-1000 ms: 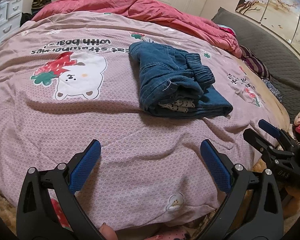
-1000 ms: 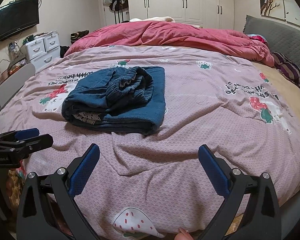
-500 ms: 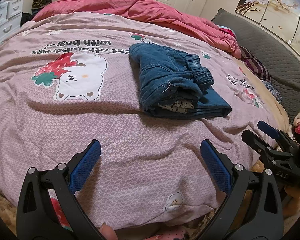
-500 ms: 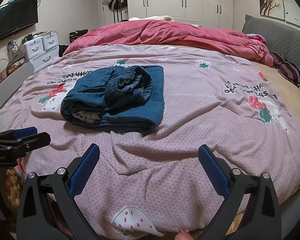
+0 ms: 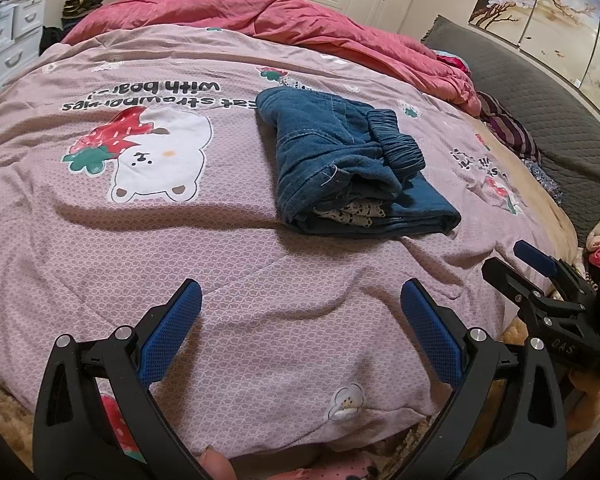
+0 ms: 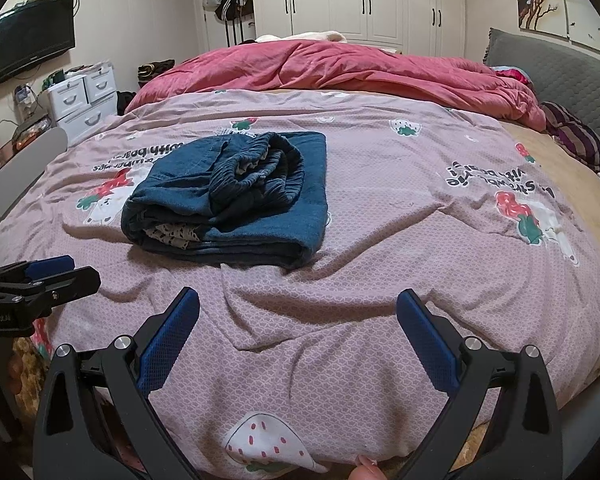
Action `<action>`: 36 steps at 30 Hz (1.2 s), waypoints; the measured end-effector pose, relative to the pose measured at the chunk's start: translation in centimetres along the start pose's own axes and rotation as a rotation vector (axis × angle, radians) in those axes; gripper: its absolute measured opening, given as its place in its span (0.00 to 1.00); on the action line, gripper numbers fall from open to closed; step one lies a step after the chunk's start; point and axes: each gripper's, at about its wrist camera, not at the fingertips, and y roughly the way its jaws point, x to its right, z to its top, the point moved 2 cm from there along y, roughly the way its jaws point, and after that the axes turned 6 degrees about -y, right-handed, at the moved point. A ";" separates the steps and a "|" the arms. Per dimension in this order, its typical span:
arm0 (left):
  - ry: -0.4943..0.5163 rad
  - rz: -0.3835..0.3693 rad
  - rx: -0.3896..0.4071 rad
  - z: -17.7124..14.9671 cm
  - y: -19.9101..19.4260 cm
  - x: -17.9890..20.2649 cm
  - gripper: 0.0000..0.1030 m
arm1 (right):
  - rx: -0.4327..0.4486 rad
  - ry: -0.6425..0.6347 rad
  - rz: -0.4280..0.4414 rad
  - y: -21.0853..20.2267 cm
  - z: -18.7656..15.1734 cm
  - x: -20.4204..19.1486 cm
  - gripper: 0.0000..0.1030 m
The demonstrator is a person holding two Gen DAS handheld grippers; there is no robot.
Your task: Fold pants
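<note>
Dark blue denim pants (image 5: 340,168) (image 6: 236,196) lie folded into a compact bundle on the pink bedspread (image 5: 140,240) (image 6: 400,220), with a patterned lining showing at the near fold. My left gripper (image 5: 300,308) hovers open over the near edge of the bed, well short of the pants, with nothing between its blue pads. My right gripper (image 6: 298,316) is also open and holds nothing, at the near bed edge, right of the bundle. Each gripper shows at the side of the other's view: the right gripper (image 5: 540,268) and the left gripper (image 6: 48,272).
A crumpled red duvet (image 6: 340,68) lies across the far side of the bed. A grey padded headboard (image 6: 560,68) is at the right, with striped cloth (image 6: 580,140) below it. White drawers (image 6: 84,96) and a wall TV (image 6: 28,48) stand at the left. Wardrobes (image 6: 360,0) line the back wall.
Both grippers have drawn back slightly from the bed; the folded pants stay where they were. Both grippers remain open.
</note>
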 end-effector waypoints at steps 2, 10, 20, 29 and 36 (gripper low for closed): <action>0.000 0.000 0.000 0.0 0.0 0.0 0.91 | 0.000 0.000 0.001 0.0 0.0 0.0 0.95; -0.004 -0.007 0.005 0.1 -0.2 0.0 0.91 | 0.000 0.009 -0.005 -0.1 0.1 0.2 0.96; 0.024 0.010 -0.019 -0.1 0.3 0.2 0.91 | -0.004 0.020 -0.019 0.1 0.1 0.7 0.96; 0.006 0.064 0.019 1.0 0.5 -0.5 0.91 | -0.035 0.054 -0.088 1.0 0.2 3.9 0.96; -0.140 0.132 0.005 5.4 0.1 -7.1 0.91 | -0.080 0.177 -0.219 3.8 2.2 14.4 0.95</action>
